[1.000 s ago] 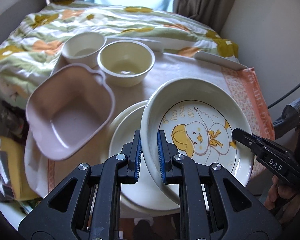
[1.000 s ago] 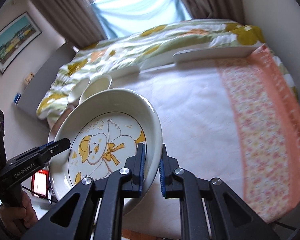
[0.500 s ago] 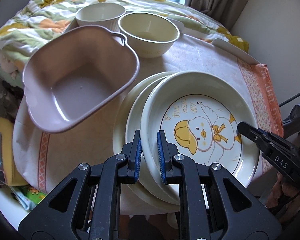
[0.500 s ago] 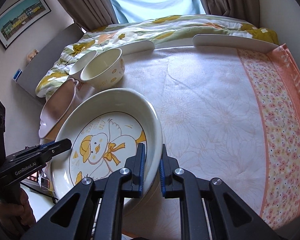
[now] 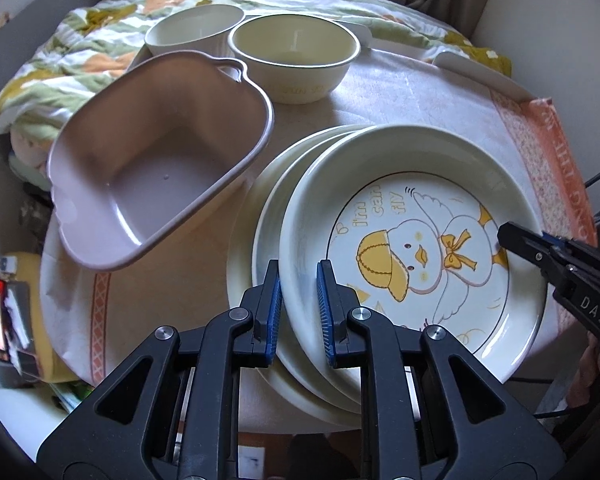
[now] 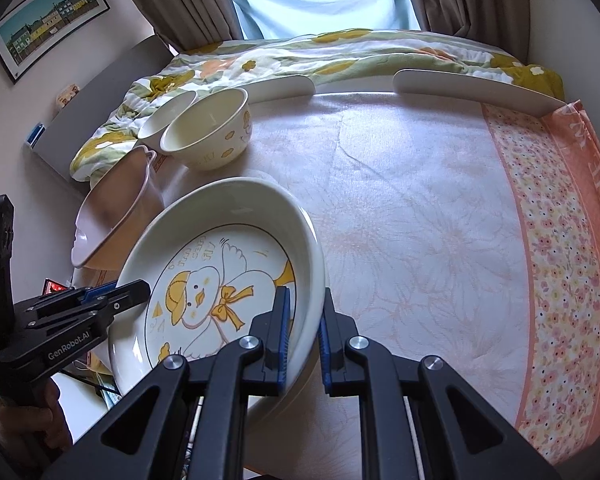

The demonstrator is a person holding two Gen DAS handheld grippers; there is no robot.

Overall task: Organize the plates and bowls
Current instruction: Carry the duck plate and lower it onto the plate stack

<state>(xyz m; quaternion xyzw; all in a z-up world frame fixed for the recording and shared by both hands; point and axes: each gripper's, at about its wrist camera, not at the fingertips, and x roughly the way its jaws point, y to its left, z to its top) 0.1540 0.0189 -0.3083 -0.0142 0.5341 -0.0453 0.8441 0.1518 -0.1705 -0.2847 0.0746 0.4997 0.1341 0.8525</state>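
The worktop (image 6: 420, 220) is covered by a pale cloth (image 6: 400, 264) printed with faint flowers, edged on the right by an orange floral border (image 6: 556, 280). On the cloth, at the far left, stand two cream bowls (image 5: 294, 62) (image 5: 194, 34) side by side, touching or nearly so. Just in front of them sits a mauve square dish (image 5: 160, 184), tilted. Near the front edge lies a stack of cream plates (image 5: 260, 240). Along the far edge rest two white curved pieces (image 6: 476, 88) (image 6: 284, 86). Beyond lies a flowered quilt (image 6: 320, 52).
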